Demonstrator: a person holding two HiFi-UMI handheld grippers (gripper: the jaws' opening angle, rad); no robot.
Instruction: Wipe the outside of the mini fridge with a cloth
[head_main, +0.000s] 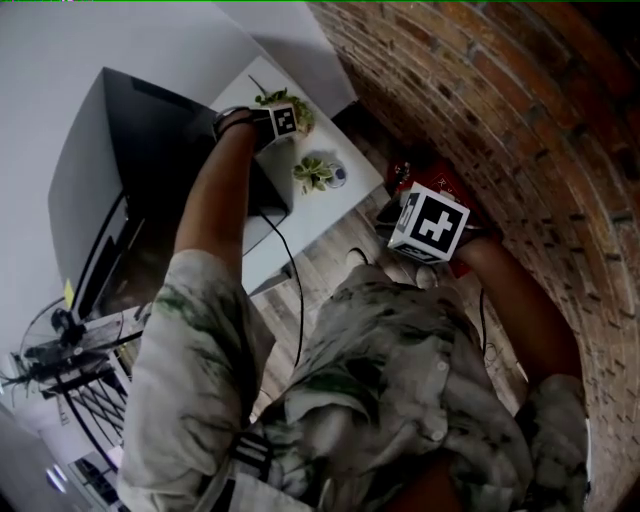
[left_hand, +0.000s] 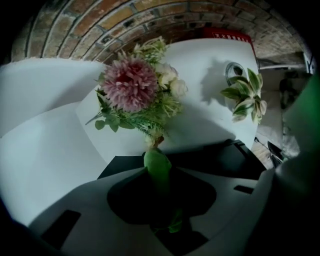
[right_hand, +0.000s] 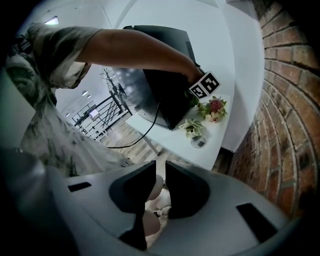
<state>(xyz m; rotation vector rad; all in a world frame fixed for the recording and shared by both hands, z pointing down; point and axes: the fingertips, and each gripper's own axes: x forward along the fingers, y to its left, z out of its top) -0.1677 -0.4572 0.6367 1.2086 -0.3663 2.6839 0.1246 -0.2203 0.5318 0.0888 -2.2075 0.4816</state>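
The fingers (left_hand: 130, 195) of the left gripper (left_hand: 161, 182) were pressed together on a green cloth (left_hand: 157, 162), which stood up between them as a narrow, smooth fold. The person's arm was stretched out, and it held this gripper at an upper corner of the mini fridge (head_main: 150, 150), on the side nearest the flowers. The fridge was a black box with flat, slightly shining sides. It stood on a white counter (head_main: 335, 215) against a white wall. I could not tell if the cloth really touched the black surface.

The right gripper (right_hand: 160, 172) hung low, near the person's body and well apart from the fridge. Its dark fingers (right_hand: 186, 190) were open only a little, with a narrow gap and nothing held between them. Through the gap something pale showed below, too blurred to name.

Just beyond the left gripper stood a bouquet (left_hand: 131, 84) with one big round pink flower, some small white ones and thin green leaves. Further along the counter was a small plant (left_hand: 246, 96) with green and white leaves, and a small round dish (left_hand: 234, 71) just beside it. A thin black cable (head_main: 298, 310) hung down past the counter's edge, over the pale wooden floor (head_main: 325, 265). A rough red brick wall (head_main: 500, 120) closed the right side. The person wore a loose patterned shirt (head_main: 400, 390).
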